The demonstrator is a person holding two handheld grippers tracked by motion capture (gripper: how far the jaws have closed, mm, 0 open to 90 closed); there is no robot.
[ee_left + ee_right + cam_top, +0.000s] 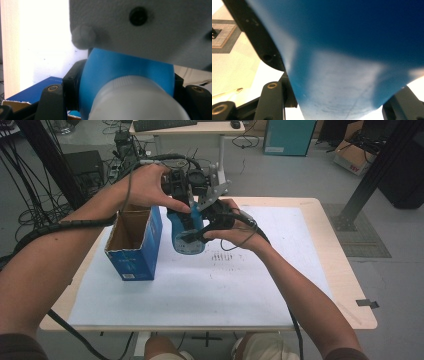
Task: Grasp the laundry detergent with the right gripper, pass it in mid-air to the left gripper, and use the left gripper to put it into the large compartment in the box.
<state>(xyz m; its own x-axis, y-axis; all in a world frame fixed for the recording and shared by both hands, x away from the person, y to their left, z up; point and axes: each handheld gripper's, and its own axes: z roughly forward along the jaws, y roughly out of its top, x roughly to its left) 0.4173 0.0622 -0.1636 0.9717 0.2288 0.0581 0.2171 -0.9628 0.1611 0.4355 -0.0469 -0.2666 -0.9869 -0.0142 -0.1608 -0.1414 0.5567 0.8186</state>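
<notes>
A blue bottle (187, 234) is upright near the middle of the white sheet, just right of the box. Its white cap (135, 100) sits close to the left gripper's camera. My left gripper (183, 214) comes down from above and is shut on the bottle's upper part (125, 67), with a black jaw on each side. My right gripper (196, 235) reaches in from the right and is shut on the blue body (349, 62). Its grey plate (150, 25) hangs over the bottle in the left gripper view. I cannot tell whether the bottle's base touches the sheet.
An open blue cardboard box (135, 240) stands on end just left of the bottle, and its edge (37, 90) lies behind the left jaw. A white sheet (210, 290) covers the wooden table (350, 285). Cables, a desk and boxes lie on the floor beyond the far edge.
</notes>
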